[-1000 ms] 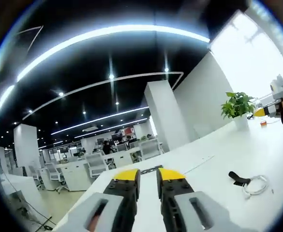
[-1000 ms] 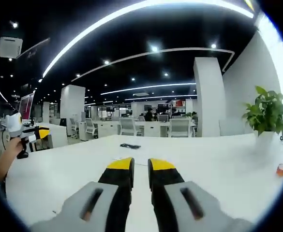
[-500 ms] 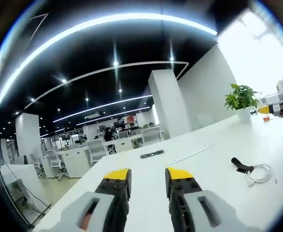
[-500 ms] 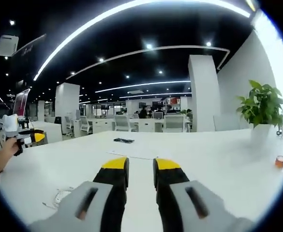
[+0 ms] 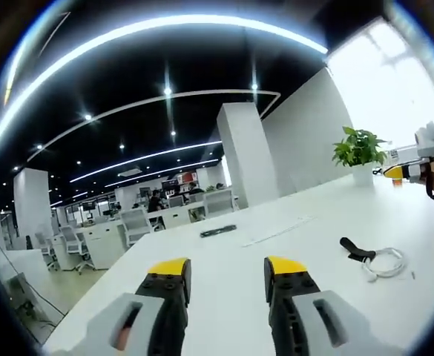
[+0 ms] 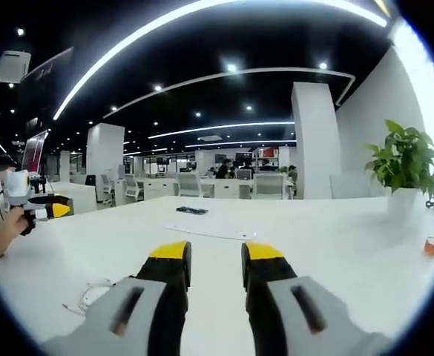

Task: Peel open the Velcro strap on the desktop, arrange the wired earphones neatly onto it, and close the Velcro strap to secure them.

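A short black Velcro strap (image 5: 354, 248) lies on the white desk (image 5: 224, 248), touching a coil of white wired earphones (image 5: 383, 263) just to its right. My left gripper (image 5: 227, 268) hovers over the desk well left of them, jaws open and empty. The right gripper (image 5: 413, 159) shows at the far right of the left gripper view, held in a hand. In the right gripper view, my right gripper (image 6: 216, 252) is open with nothing between its jaws. The earphones (image 6: 94, 293) lie low on the left beside its body, and the left gripper (image 6: 38, 208) is at the far left.
A potted plant (image 6: 403, 159) stands at the desk's far right, with a small orange thing (image 6: 432, 246) nearer. A flat black item (image 6: 192, 211) and a white sheet (image 6: 209, 232) lie mid-desk. Office desks and chairs fill the background.
Both grippers' jaws have spread from nearly closed to clearly open. Both cameras shifted slightly; the strap and earphones have not moved on the desk.
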Available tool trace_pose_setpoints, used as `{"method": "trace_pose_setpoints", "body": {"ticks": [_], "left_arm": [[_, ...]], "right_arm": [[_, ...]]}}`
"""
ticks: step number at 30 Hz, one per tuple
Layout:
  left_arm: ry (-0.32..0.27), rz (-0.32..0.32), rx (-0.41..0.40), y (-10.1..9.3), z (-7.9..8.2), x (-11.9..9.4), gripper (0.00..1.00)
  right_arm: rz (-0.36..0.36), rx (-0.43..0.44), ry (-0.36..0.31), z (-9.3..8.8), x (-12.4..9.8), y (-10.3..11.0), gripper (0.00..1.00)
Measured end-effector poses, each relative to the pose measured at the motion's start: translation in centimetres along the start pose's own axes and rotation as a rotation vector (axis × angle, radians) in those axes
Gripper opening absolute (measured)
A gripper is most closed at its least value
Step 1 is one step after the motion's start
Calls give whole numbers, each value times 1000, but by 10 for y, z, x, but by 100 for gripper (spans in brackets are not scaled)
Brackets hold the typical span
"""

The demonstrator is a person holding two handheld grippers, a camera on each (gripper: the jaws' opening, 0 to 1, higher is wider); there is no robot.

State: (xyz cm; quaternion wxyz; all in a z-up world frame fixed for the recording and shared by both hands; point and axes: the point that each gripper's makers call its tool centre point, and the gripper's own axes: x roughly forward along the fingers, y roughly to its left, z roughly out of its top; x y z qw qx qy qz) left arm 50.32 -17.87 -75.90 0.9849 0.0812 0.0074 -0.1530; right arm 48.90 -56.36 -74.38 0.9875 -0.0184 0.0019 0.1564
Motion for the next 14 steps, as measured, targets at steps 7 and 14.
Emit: {"method": "trace_pose_setpoints", "body": {"ticks": [7,14], "left_arm": [[4,-10,-8,-1,0,-1,43],[2,-2,-4,0,1,-3,43]], "right_arm": [[0,-19,21,-4,0,2,29],[-4,-13,14,-1,-1,-1,29]]}}
